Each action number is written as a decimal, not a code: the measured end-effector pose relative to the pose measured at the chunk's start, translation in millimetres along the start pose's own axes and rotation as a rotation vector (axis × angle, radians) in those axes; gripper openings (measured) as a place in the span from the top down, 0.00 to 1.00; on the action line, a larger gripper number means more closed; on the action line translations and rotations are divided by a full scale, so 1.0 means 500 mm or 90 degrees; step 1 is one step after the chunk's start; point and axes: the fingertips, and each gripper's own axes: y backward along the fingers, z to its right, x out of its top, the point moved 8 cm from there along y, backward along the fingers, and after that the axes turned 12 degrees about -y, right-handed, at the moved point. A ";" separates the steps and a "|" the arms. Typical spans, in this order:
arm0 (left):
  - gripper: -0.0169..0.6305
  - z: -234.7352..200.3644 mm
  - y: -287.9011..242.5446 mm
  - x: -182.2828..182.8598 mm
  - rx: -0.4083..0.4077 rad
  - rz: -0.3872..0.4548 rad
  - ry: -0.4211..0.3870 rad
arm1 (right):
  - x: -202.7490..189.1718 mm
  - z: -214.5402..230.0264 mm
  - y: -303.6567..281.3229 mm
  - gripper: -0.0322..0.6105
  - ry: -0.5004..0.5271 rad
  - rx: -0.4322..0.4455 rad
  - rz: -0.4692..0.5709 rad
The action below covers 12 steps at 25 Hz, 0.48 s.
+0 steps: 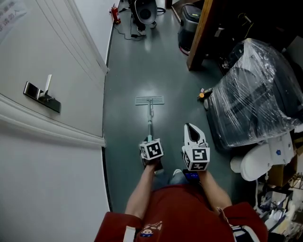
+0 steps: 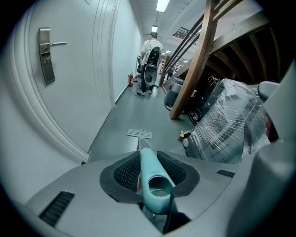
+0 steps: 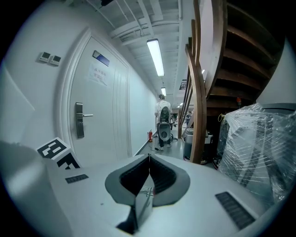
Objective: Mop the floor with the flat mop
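The flat mop's grey head (image 1: 149, 100) lies flat on the grey-green floor ahead of me, also visible in the left gripper view as the mop head (image 2: 139, 134). Its pole (image 1: 150, 122) runs back to a teal handle (image 2: 151, 172). My left gripper (image 1: 150, 144) is shut on that handle, the dark pads (image 2: 125, 171) pressing either side. My right gripper (image 1: 191, 131) hovers beside it on the right, shut with nothing between its jaws, pointing down the corridor (image 3: 149, 159).
A white door with a metal lever (image 1: 41, 94) lines the left wall. A plastic-wrapped bulky object (image 1: 258, 94) and a wooden stair post (image 1: 200, 35) crowd the right. A small orange item (image 1: 204, 94) lies on the floor. A dark machine (image 1: 144, 13) and cables stand far ahead.
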 end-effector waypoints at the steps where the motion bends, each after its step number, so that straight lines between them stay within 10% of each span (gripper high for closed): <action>1: 0.78 0.006 0.008 -0.010 0.001 0.000 -0.001 | -0.003 0.001 0.013 0.92 -0.002 0.002 0.002; 12: 0.78 0.146 0.103 -0.159 0.023 -0.014 -0.012 | -0.073 0.073 0.212 0.92 -0.036 0.020 0.001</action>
